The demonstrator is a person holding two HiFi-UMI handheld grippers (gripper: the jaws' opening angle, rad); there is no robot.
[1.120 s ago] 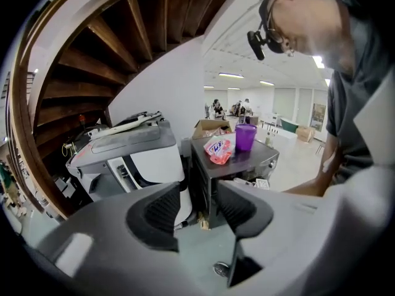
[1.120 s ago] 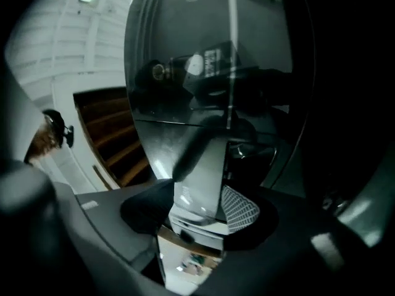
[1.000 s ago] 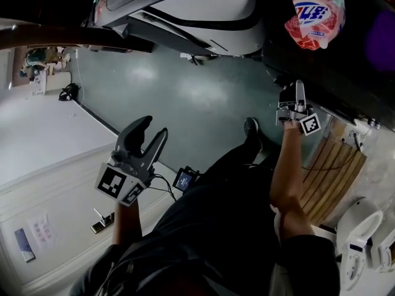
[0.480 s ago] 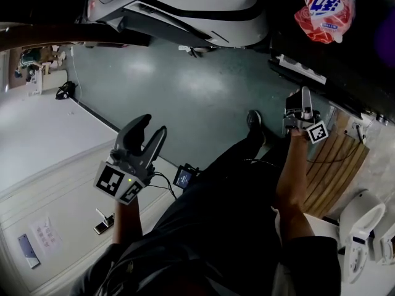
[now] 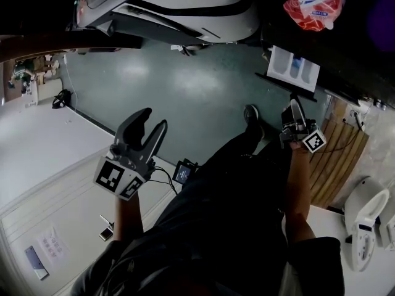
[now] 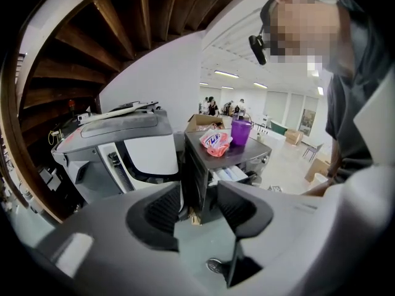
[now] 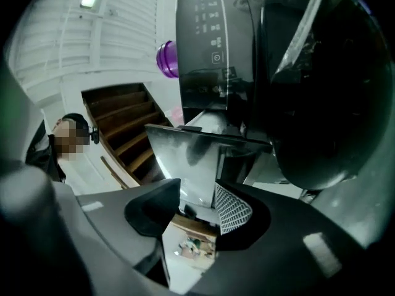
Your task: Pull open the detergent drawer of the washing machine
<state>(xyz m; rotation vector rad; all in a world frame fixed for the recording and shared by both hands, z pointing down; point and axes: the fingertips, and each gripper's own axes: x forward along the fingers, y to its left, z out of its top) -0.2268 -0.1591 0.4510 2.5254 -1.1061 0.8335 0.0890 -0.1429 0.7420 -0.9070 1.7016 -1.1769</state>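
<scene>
Detergent drawer [image 5: 294,68] already juts well out of the washing machine [image 7: 213,48], its front edge pinched between the fingers of the right gripper [image 7: 199,196], which have just been closing; the left gripper [image 6: 199,193] hangs released, empty, well apart; little pulling seems left.

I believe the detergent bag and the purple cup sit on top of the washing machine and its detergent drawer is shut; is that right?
Not quite: the detergent drawer is pulled out, with its white compartments exposed, as the head view shows. The detergent bag and the purple cup do sit on top of the washing machine.
</scene>
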